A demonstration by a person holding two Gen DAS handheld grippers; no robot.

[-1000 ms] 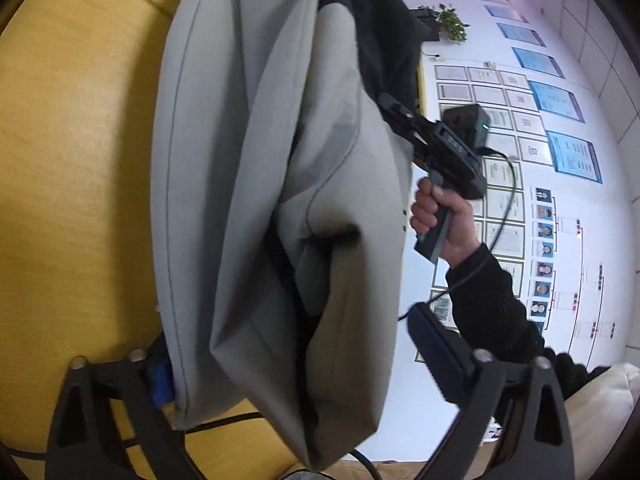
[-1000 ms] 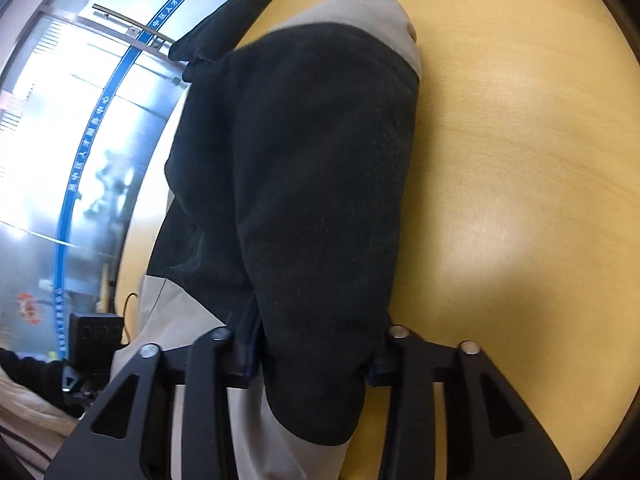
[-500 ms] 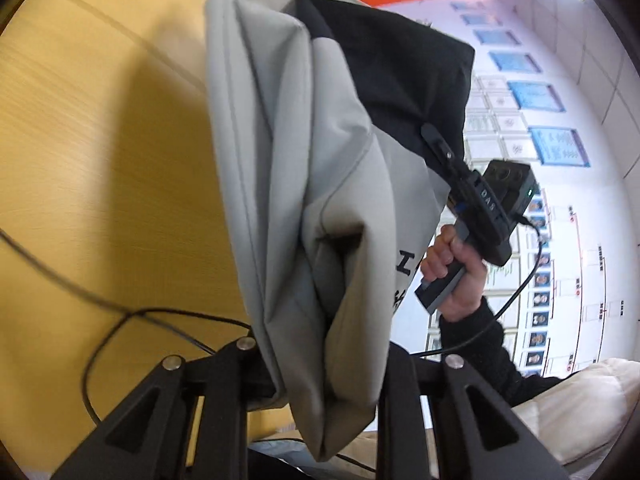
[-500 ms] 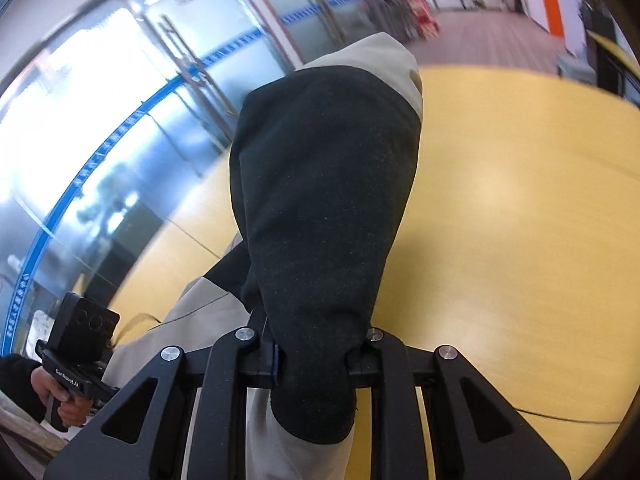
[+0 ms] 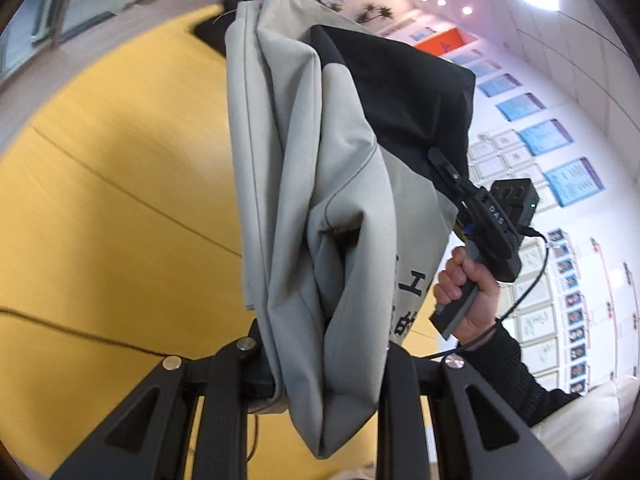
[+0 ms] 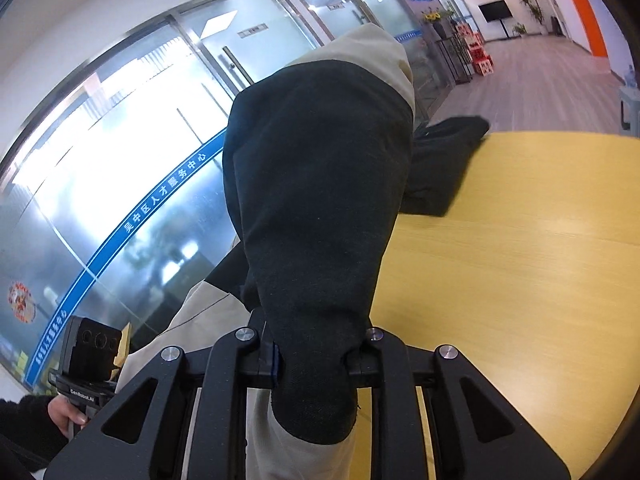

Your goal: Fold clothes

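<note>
The grey-and-black fabric jacket has risen higher off the yellow wooden table. Both the left gripper and right gripper pinch it; bunched cloth may slip out.

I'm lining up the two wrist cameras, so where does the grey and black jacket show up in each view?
Left wrist: jacket fills the centre, grey side facing, clamped at the bottom.
Right wrist: jacket at centre, black side facing, clamped likewise.
Shared landmark: the yellow table.
</note>
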